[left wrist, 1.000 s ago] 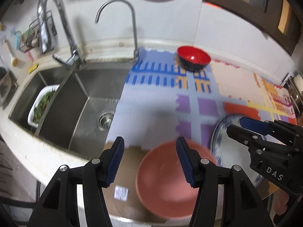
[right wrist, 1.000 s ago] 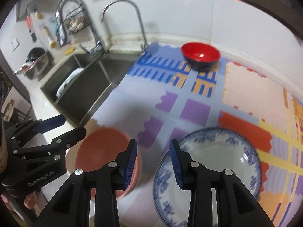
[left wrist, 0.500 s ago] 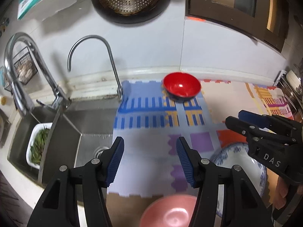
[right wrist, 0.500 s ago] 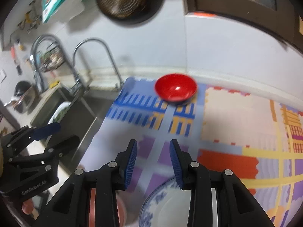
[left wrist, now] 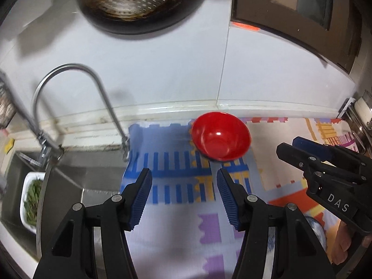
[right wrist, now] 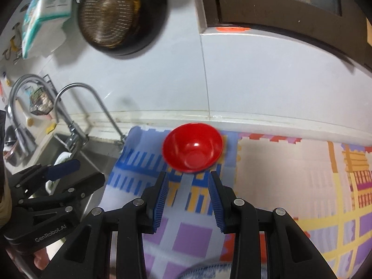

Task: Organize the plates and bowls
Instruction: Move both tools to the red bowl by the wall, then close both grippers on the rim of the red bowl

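At the far left we are seeing a white tray of greens (left wrist: 31, 200) sitting in the steel sink (left wrist: 69, 181), with the curved faucet (left wrist: 76, 72) arching above it. We are holding the left gripper (left wrist: 184, 174) with its jaws spread apart and nothing between them, hovering over the patterned foam mat (left wrist: 172, 232). The red bowl (right wrist: 192, 147) is resting upright on the mat near the back wall, just ahead of our right gripper (right wrist: 187, 176), whose jaws are also standing apart and empty. A blue-patterned plate (right wrist: 207, 272) is peeking in at the bottom edge of the right wrist view.
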